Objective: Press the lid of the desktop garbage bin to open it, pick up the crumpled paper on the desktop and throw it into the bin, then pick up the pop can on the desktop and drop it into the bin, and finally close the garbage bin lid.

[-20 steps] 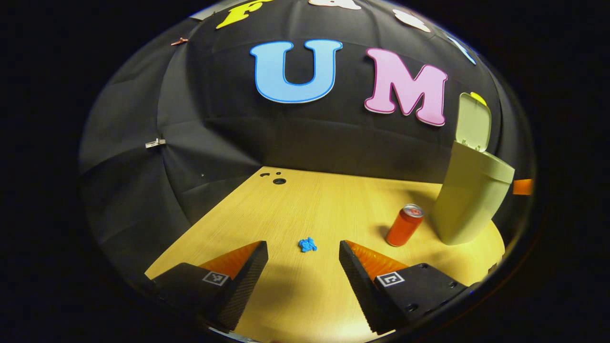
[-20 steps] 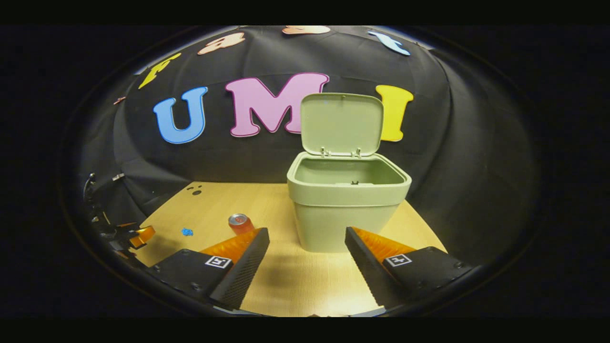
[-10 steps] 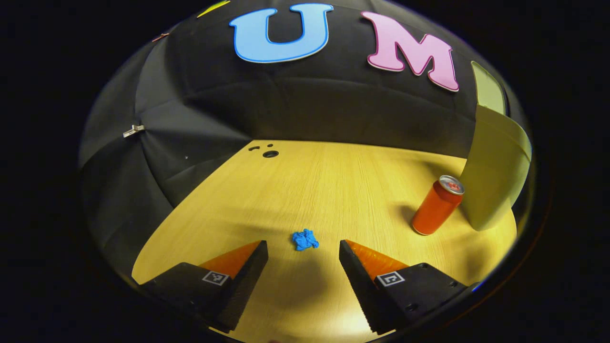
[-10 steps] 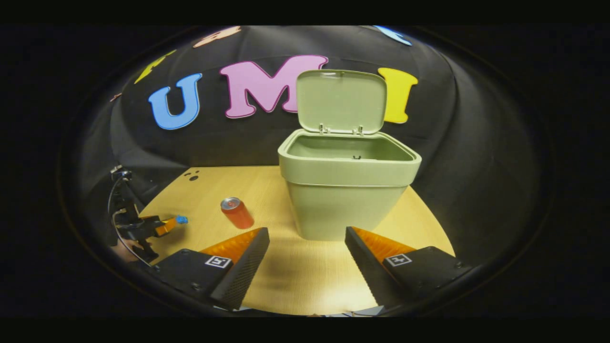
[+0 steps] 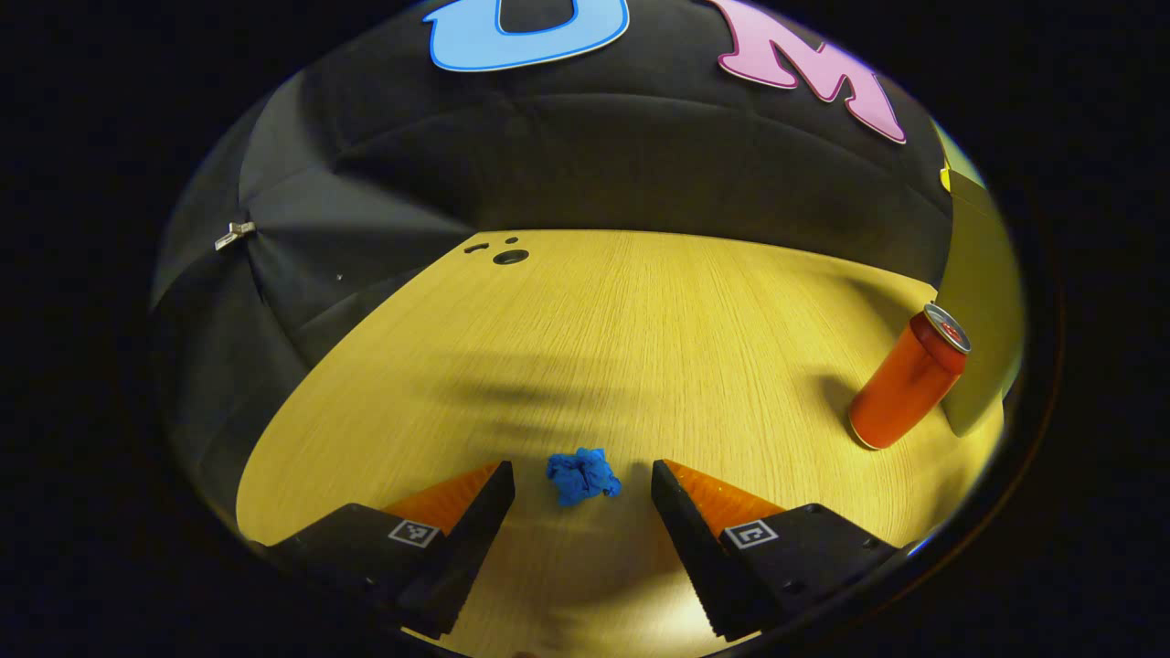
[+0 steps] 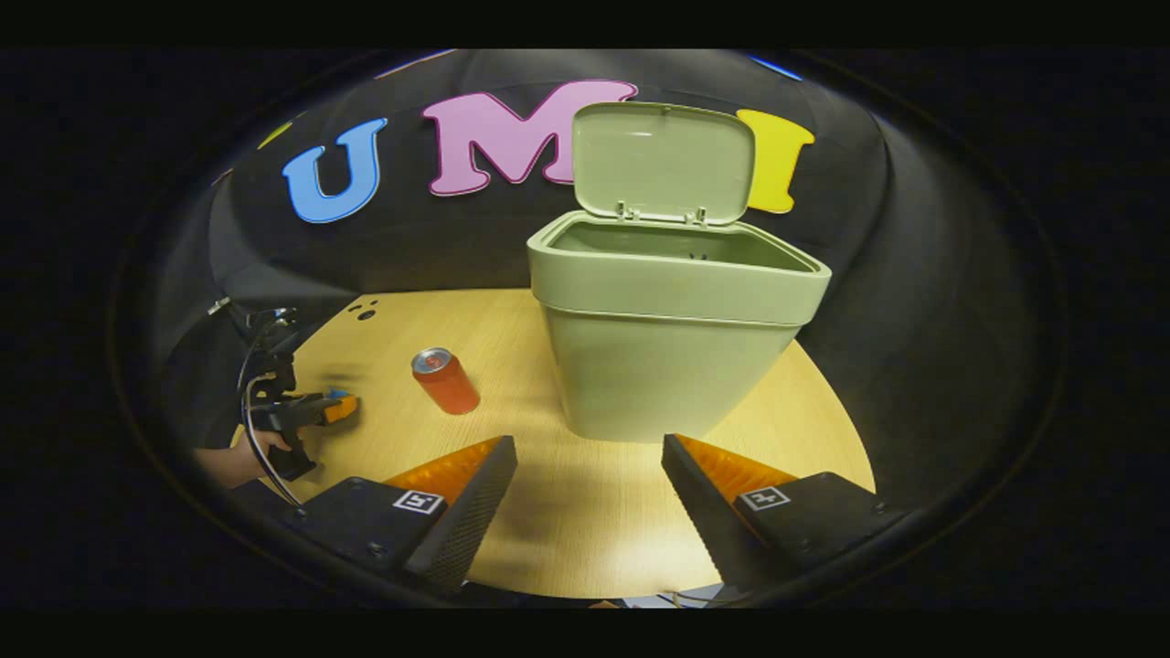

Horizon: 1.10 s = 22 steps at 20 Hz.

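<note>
A small blue crumpled paper (image 5: 583, 476) lies on the wooden desktop (image 5: 594, 338), right between the tips of my open left gripper (image 5: 583, 475), untouched by either finger. A red pop can (image 5: 905, 379) stands to the right, beside the green bin (image 5: 983, 302). In the right gripper view the bin (image 6: 672, 338) stands with its lid (image 6: 663, 163) raised upright and the can (image 6: 445, 381) to its left. My right gripper (image 6: 590, 452) is open and hovers low in front of the bin. The left gripper (image 6: 315, 411) shows far left, held by a hand (image 6: 233, 461).
Small holes (image 5: 509, 257) mark the desktop's far left corner. The black cloth wall closes the back and both sides. A cable (image 6: 249, 429) loops beside the left gripper. A broad stretch of wood lies between paper and can.
My left gripper has moved forward and down, bringing the paper between its fingertips. The right gripper has sunk lower toward the desk, so the bin looms larger.
</note>
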Available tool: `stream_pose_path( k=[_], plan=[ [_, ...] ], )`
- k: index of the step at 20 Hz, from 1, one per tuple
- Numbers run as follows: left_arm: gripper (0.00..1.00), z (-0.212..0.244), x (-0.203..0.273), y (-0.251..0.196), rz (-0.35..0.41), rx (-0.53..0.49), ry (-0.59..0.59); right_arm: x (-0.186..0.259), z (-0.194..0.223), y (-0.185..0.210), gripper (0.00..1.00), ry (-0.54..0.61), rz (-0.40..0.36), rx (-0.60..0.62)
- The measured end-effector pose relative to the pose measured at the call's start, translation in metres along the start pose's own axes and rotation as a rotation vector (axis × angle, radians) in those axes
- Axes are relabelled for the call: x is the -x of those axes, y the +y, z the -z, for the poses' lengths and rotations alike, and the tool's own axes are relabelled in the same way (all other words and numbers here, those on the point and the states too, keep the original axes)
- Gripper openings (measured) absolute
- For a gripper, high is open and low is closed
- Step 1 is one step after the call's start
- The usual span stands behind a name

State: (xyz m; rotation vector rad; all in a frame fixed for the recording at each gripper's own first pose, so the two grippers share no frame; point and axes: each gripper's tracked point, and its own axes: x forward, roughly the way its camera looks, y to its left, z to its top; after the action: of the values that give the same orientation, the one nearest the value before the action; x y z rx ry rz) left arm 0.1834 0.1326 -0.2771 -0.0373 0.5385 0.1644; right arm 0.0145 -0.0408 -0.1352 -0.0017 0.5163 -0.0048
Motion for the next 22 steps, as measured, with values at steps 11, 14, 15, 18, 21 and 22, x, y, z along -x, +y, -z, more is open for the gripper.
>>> stream_pose_path(
  k=[11,14,15,18,21,22],
  plan=[
    [0.71,-0.001,-0.01,-0.016,0.03,0.008,-0.026,-0.006,0.015,0.014,1.0,0.042,-0.03,0.002],
    [0.5,-0.001,-0.009,-0.009,0.024,0.023,-0.039,-0.001,0.017,0.015,1.0,0.037,-0.034,0.002],
    [0.4,0.0,-0.009,-0.009,0.026,0.026,-0.036,0.001,0.017,0.015,1.0,0.035,-0.035,0.002],
    [0.36,0.001,-0.005,-0.009,0.038,0.0,-0.028,0.007,0.021,0.015,1.0,0.033,-0.036,0.005],
    [0.31,0.0,0.008,-0.013,0.054,0.028,-0.033,0.016,0.025,0.018,1.0,0.025,-0.04,0.01],
    [0.28,-0.002,0.013,-0.013,0.06,0.037,-0.044,0.019,0.025,0.019,1.0,0.02,-0.042,0.012]
  ],
)
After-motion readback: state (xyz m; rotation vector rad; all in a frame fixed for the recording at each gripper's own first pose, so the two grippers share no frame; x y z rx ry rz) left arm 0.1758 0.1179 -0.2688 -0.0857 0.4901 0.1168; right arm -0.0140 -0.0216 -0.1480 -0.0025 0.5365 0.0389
